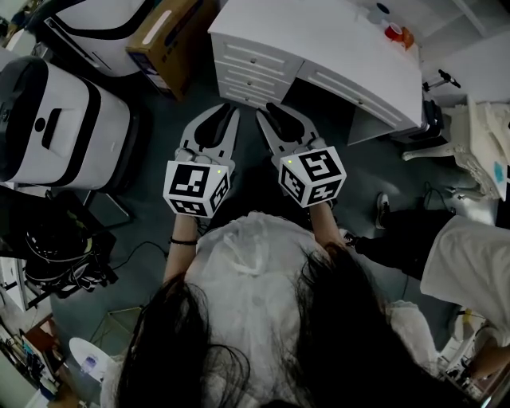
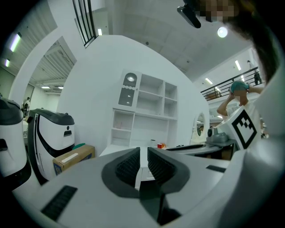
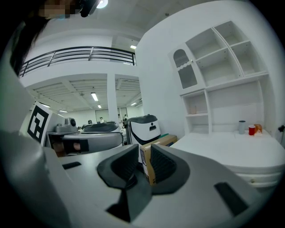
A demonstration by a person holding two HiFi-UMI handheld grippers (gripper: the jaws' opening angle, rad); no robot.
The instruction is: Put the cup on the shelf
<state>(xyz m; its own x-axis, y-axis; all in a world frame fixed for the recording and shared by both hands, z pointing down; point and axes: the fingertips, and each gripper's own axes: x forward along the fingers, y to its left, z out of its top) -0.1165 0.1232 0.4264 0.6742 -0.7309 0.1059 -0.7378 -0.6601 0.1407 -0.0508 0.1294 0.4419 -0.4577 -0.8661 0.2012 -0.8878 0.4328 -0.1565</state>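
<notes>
A small grey cup [image 3: 241, 127] stands on the white desk [image 3: 222, 149] beside a red item [image 3: 252, 129], under the white shelf unit [image 3: 222, 67]. From the head view, the cup [image 1: 378, 12] sits at the far end of the desk [image 1: 335, 40]. The shelf unit [image 2: 151, 107] rises above the desk in the left gripper view. My left gripper [image 1: 229, 107] and right gripper [image 1: 268, 107] hang side by side in front of the desk's drawers, well short of the cup. The left gripper [image 2: 143, 153] and the right gripper [image 3: 145, 153] are each shut with nothing between the jaws.
A cardboard box [image 1: 171, 44] lies on the floor left of the desk, next to large white machines [image 1: 56, 119]. The desk's drawer front [image 1: 247, 72] faces me. Another person [image 1: 462, 263] stands at the right. A round mirror [image 2: 200, 124] sits on the desk's right end.
</notes>
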